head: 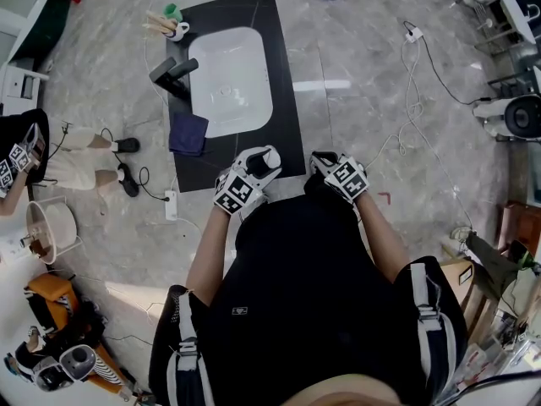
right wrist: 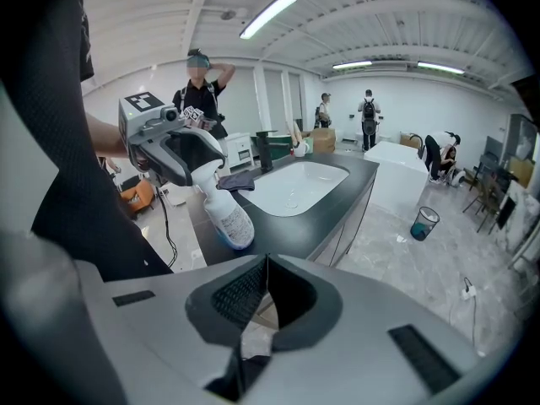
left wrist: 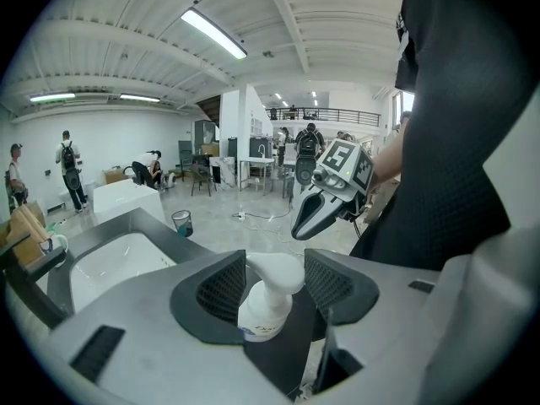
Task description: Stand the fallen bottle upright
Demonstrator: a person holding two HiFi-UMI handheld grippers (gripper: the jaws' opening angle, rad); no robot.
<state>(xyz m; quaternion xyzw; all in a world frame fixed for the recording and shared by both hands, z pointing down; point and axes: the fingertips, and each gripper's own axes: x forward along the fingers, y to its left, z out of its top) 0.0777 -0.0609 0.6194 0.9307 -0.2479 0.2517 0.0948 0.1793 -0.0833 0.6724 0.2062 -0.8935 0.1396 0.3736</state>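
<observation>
At the near end of a dark worktop [head: 283,66], a person bends over a white basin [head: 232,79] with a tool in each hand. The left tool [left wrist: 276,287] has its jaws set wide and closed on the pump head of a white spray bottle [right wrist: 228,216], with the ribbed pads pressing on either side of the head. From the right gripper view the bottle hangs tilted from that grip. Its base sits at the worktop's front corner, just short of the basin, and appears to touch the surface, though the angle leaves this uncertain. The right tool [right wrist: 263,294] is empty, its jaws brought together at the tips, and it is held beside the left one over the worktop's near edge. A dark blue cloth [head: 188,134] lies beside the basin beyond the bottle. A black tap [head: 173,70] stands further along the same side, and a cup of brushes [head: 173,25] sits at the far corner.
</observation>
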